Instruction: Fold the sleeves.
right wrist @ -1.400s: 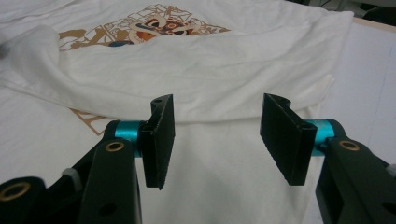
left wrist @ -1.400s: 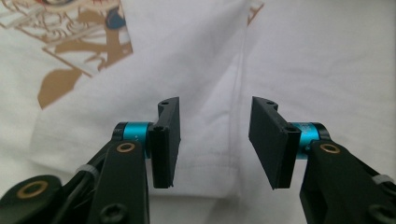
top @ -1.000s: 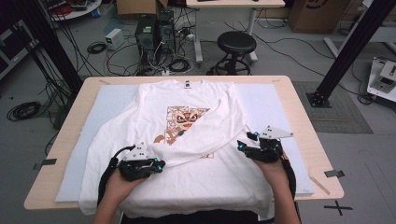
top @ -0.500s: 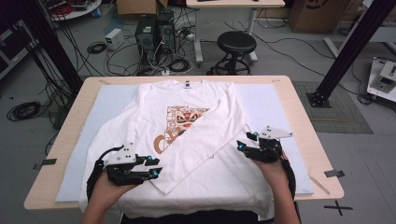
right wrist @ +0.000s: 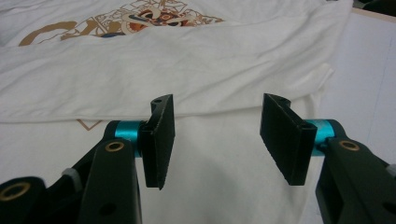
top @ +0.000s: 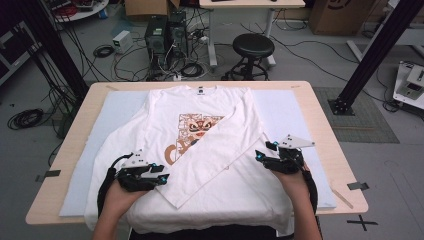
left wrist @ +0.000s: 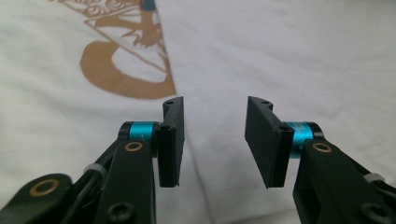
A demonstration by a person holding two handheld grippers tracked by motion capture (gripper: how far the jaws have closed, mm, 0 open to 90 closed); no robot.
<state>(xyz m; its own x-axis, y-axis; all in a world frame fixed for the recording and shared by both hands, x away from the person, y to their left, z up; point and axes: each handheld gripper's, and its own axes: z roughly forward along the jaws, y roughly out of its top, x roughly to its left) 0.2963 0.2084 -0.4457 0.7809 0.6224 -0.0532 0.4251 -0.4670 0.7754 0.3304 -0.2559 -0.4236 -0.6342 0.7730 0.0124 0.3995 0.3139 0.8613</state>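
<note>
On the pale blue mat (top: 285,102) that covers most of the worktop (top: 325,125), a white long-sleeved shirt (top: 200,105) lies face up, collar toward the far edge and hem hanging over the near edge. Its right sleeve (top: 220,145) is folded diagonally across the chest, over part of the orange print (top: 192,127), with the cuff ending near the left gripper (top: 161,178). The left sleeve (top: 112,145) lies unfolded along the shirt's left side, toward the worktop's left edge.

The left gripper hovers low over the cloth just beside the folded sleeve's cuff, jaws apart by roughly a jaw's own length and holding nothing; in the left gripper view (left wrist: 215,140) the sleeve's edge runs between them. The right gripper (top: 262,154) sits over the shirt's right side near the near-right corner, jaws likewise wide and empty; its own view (right wrist: 217,140) shows the folded sleeve's lower edge straight ahead.

The work appears to be folding the shirt, with the remaining sleeve or a side fold likely next. To do it well, each gripper should come down on a single layer at an edge, close fully before lifting, and carry the cloth low and evenly so the folded sleeve is not dragged askew. Pinching through to the mat, or catching two layers, would pull the shirt out of square.
</note>
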